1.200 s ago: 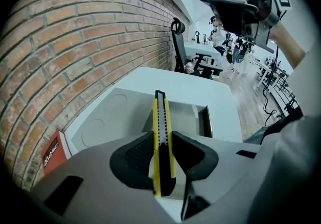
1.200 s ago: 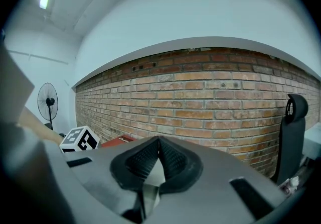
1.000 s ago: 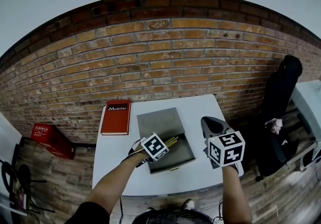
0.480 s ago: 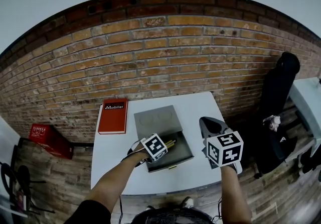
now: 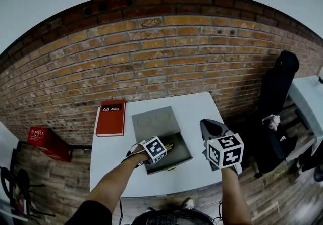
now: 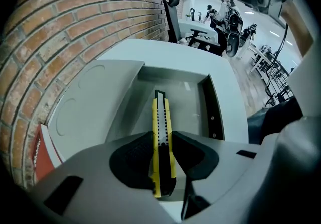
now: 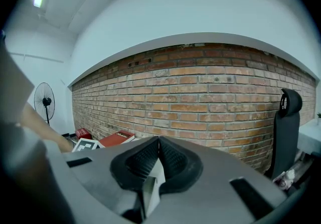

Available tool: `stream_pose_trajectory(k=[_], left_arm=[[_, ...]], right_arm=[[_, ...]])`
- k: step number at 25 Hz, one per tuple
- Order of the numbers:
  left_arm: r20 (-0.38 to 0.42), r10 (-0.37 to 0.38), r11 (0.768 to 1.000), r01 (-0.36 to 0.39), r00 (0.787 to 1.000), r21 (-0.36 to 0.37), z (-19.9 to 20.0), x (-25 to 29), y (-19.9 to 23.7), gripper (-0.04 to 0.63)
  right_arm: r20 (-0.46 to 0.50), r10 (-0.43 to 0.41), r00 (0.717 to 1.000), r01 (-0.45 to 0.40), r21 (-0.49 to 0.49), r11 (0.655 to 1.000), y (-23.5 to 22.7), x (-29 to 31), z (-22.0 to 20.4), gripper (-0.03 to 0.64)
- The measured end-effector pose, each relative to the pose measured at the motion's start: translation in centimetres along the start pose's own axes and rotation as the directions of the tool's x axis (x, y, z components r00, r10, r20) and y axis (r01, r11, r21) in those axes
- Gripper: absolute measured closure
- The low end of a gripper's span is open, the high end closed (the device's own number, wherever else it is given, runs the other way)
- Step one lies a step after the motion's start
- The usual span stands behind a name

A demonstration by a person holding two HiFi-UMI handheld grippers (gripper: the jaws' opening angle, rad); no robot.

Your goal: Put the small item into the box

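Note:
A yellow utility knife with a black tip is clamped between the pads of my left gripper and points forward over the open grey box. From the head view, the left gripper hovers over the box tray, with the knife sticking out above it. The box lid lies flat behind the tray. My right gripper is held up to the right of the box, apart from it. In its own view the right gripper has its pads closed together with nothing between them.
A red book lies on the white table left of the box. A brick wall runs behind the table. A red crate sits on the floor at left, and a black chair stands at right.
The head view has drifted slightly. Both grippers keep their places, and the knife stays in the left gripper over the box.

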State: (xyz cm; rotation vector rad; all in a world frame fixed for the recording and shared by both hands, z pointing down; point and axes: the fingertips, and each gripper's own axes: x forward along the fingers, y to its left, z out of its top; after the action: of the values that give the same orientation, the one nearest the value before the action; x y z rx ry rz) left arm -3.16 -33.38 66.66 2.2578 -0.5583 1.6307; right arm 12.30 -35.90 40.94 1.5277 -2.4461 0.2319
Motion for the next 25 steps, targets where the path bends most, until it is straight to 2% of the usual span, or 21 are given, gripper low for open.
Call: stream_pose_trajectory(k=[10, 25], left_arm=[[-0.022, -0.004, 1.000, 0.004, 1.000, -0.024, -0.7, 1.0, 0.1, 0.465], [-0.031, -0.010, 1.000, 0.010, 0.999, -0.004, -1.2, 1.5, -0.6, 0.463]], right_arm=[[-0.007, -0.001, 1.000, 0.001, 0.004, 1.000, -0.1, 0.0, -0.4, 0.597], [-0.003, -0.015, 1.000, 0.015, 0.016, 1.000, -0.7, -0.6, -0.5, 0.597]])
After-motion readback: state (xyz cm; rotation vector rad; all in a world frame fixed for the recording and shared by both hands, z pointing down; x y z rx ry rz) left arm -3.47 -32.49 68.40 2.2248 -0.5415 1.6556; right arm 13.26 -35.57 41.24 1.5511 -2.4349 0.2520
